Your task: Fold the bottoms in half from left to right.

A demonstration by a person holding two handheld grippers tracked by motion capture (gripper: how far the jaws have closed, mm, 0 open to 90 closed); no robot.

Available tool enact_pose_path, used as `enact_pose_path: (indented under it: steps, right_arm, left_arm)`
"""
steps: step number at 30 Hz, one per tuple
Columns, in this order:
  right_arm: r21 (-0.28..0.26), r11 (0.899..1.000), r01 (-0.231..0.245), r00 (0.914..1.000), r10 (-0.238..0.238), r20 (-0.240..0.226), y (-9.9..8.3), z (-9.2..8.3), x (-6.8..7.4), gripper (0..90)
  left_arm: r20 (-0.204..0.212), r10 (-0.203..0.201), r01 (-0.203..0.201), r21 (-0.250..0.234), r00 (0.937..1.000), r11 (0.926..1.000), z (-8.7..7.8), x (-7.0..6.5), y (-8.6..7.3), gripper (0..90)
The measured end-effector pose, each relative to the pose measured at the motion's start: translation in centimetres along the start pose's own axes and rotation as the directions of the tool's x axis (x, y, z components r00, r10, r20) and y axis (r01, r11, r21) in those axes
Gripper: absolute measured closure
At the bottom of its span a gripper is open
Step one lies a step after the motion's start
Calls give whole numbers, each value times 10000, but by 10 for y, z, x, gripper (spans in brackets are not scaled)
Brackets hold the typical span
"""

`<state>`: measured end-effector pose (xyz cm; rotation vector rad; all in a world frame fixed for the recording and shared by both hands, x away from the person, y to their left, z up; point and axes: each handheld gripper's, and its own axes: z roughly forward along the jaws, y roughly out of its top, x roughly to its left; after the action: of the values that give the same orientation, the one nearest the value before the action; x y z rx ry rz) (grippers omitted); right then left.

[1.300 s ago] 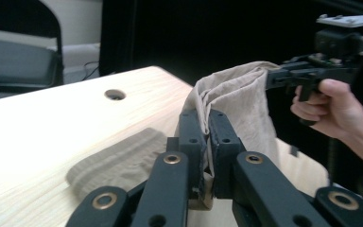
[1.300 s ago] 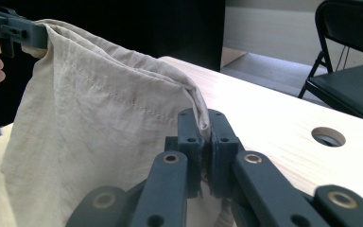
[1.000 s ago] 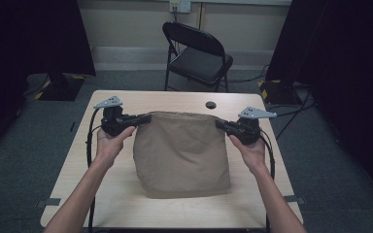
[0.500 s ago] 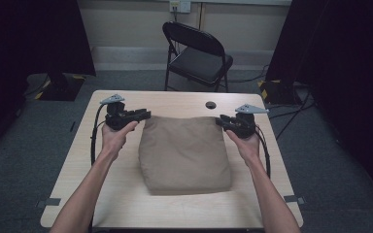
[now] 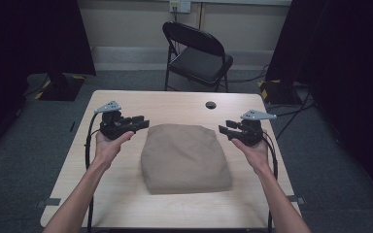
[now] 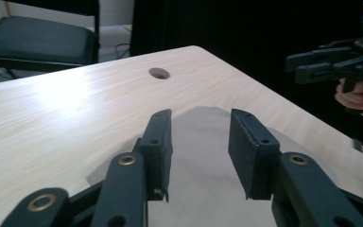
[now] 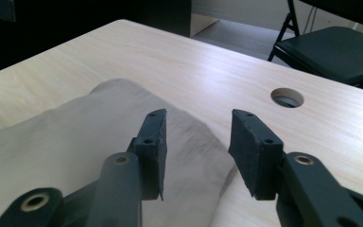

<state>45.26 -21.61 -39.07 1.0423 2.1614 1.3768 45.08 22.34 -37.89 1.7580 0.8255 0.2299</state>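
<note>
With the fingers of the left gripper [image 5: 137, 122] and right gripper [image 5: 230, 130] just spread apart and empty, the folded cloth [image 5: 184, 158] lies mid-counter [image 5: 126, 194]; a careless regrasp risks undoing its fold.

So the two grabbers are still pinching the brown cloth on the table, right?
Not quite. The brown cloth does lie on the table, but both grabbers have just opened and let go. In the high view, the left gripper and right gripper sit beside it, apart.
</note>
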Motion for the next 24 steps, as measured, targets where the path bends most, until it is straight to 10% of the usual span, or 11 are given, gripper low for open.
enact_pose_path:
  steps: [10, 18, 24]
  right_arm:
    - [851, 9963, 127, 9995, -102, -304, -38, -16, 12, 539]
    - [1500, 9885, -166, 9996, 201, -219, -70, -8, 10, 523]
    - [1972, 9800, -263, 9990, 331, -312, -81, 10, 12, 490]
  left_arm:
    - [243, 199, -228, 1232, 9995, 9921, -8, -12, -33, 491]
    - [163, -882, 861, 1026, 9960, 9910, -14, 0, -66, 499]
    - [19, -879, 862, 1757, 9961, 9807, -4, 5, -84, 485]
